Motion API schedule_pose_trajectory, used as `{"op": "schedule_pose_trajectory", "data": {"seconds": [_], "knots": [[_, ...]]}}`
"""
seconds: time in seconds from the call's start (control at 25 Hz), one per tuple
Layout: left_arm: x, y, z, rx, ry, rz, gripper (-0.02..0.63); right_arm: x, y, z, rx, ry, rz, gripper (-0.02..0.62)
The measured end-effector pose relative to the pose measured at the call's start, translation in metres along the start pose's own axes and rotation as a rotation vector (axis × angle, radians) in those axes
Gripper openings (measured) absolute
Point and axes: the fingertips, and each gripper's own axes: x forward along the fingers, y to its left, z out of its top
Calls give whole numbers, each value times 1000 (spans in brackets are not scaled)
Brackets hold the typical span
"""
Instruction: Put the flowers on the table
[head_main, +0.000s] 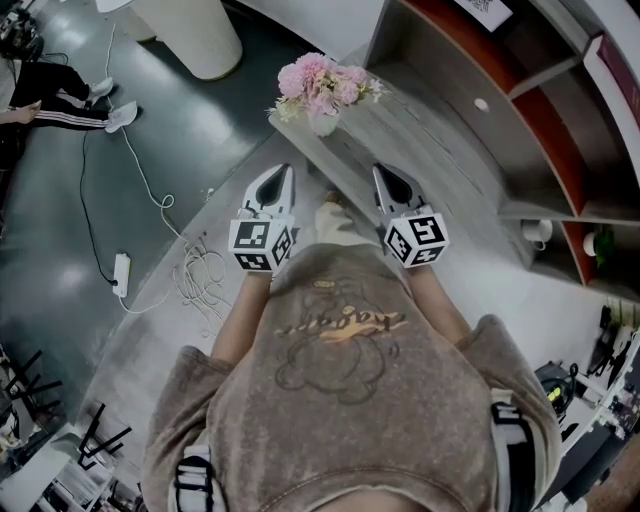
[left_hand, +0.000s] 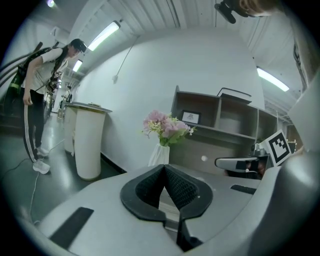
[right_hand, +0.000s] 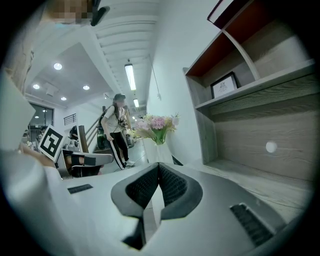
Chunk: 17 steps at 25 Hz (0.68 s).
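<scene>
A bunch of pink flowers (head_main: 322, 84) in a white vase (head_main: 324, 123) stands upright at the far end of the grey wooden table (head_main: 420, 160). The flowers (left_hand: 166, 125) show straight ahead in the left gripper view, and the flowers (right_hand: 156, 123) show ahead in the right gripper view, well beyond both sets of jaws. My left gripper (head_main: 283, 172) and right gripper (head_main: 385, 174) hover side by side at the table's near part, both shut with nothing between the pads. My left gripper (left_hand: 164, 170) and right gripper (right_hand: 158, 167) have their tips meeting.
A shelf unit (head_main: 520, 90) with red-backed compartments runs along the table's right side. A white round pillar (head_main: 195, 35) stands on the floor at the left. Cables and a power strip (head_main: 122, 272) lie on the floor. A person (left_hand: 42, 75) stands by the pillar.
</scene>
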Motion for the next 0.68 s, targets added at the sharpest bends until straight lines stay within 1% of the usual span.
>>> {"op": "schedule_pose_trajectory", "data": {"seconds": [0.32, 0.68], "knots": [[2, -3, -1, 1, 2, -1, 18, 1, -2, -1, 4, 7, 8, 0], [3, -4, -5, -21, 8, -1, 18, 1, -5, -1, 3, 9, 12, 0]]}}
